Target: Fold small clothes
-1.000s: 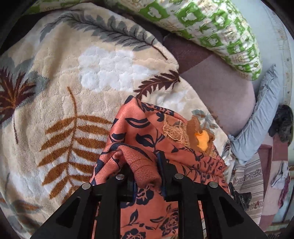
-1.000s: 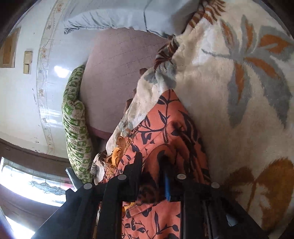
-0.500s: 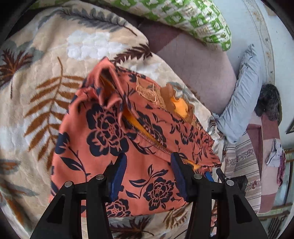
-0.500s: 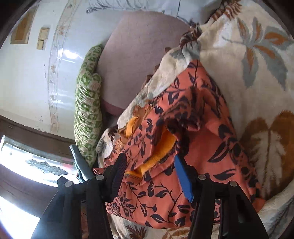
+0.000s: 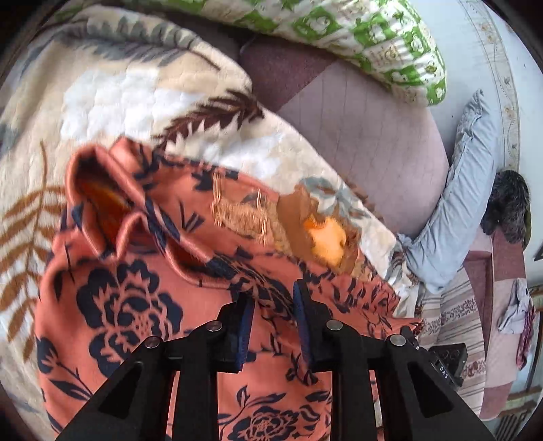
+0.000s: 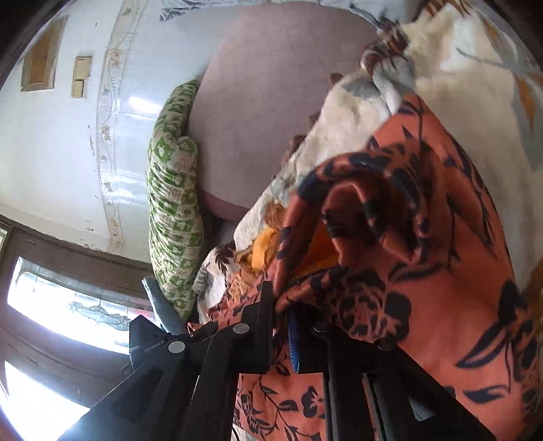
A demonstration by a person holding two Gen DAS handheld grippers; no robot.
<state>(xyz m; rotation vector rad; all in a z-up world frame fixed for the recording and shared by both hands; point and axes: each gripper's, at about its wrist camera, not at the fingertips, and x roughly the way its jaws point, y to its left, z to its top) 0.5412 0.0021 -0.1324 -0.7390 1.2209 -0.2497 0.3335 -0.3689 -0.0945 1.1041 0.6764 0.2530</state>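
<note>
A small orange garment (image 5: 142, 305) with a dark blue flower print and an orange lining lies crumpled on a cream leaf-print blanket (image 5: 112, 88). My left gripper (image 5: 273, 298) is over its near part with a narrow gap between the fingers, and a fold of cloth sits in that gap. In the right wrist view my right gripper (image 6: 280, 302) is shut on an edge of the garment (image 6: 441, 305), which drapes over its right finger and hides it. The other gripper's black body (image 6: 149, 342) shows at the lower left.
A green and white patterned pillow (image 5: 356, 30) and a grey pillow (image 5: 458, 203) lie on the mauve mattress (image 5: 366, 129) beyond the blanket. A tiled wall (image 6: 51, 135) and a window (image 6: 68, 305) are on the left of the right wrist view.
Both grippers were shut on the cloth a second ago, then opened wide above the garment. Now both have narrowed again on it, and the right one has lifted a fold.
</note>
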